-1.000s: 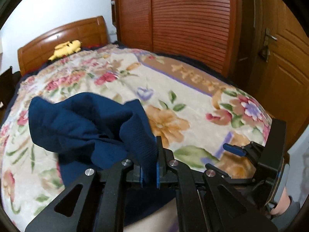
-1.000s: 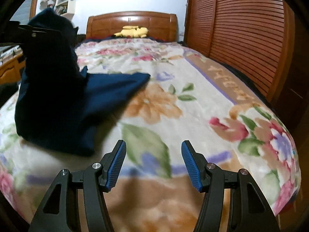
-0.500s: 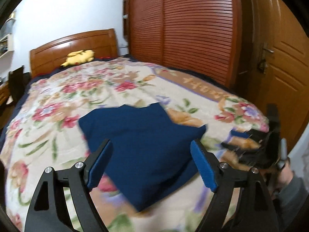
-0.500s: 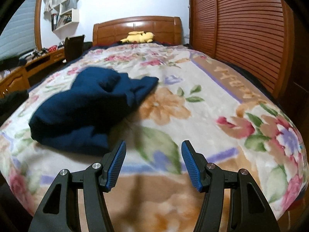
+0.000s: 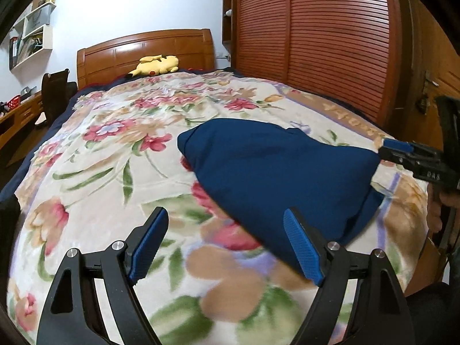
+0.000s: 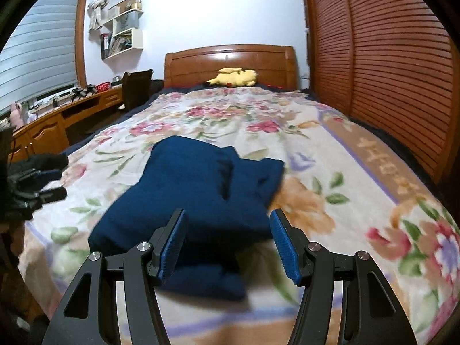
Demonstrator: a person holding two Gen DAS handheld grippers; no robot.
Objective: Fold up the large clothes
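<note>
A dark blue garment lies bunched on the floral bed cover near the foot of the bed; it also shows in the right wrist view. My left gripper is open and empty, just left of and in front of the garment. My right gripper is open, its fingers astride the garment's near edge without closing on it. In the left wrist view the right gripper sits at the garment's right corner. In the right wrist view the left gripper is at the far left.
A yellow plush toy lies by the wooden headboard. A slatted wooden wardrobe runs along the bed's right side, with a door beyond. A desk and chair stand left.
My left gripper opened and let go of the garment, which dropped flat onto the bed, then drew back left. My right gripper moved left and forward up to the garment's near edge.
</note>
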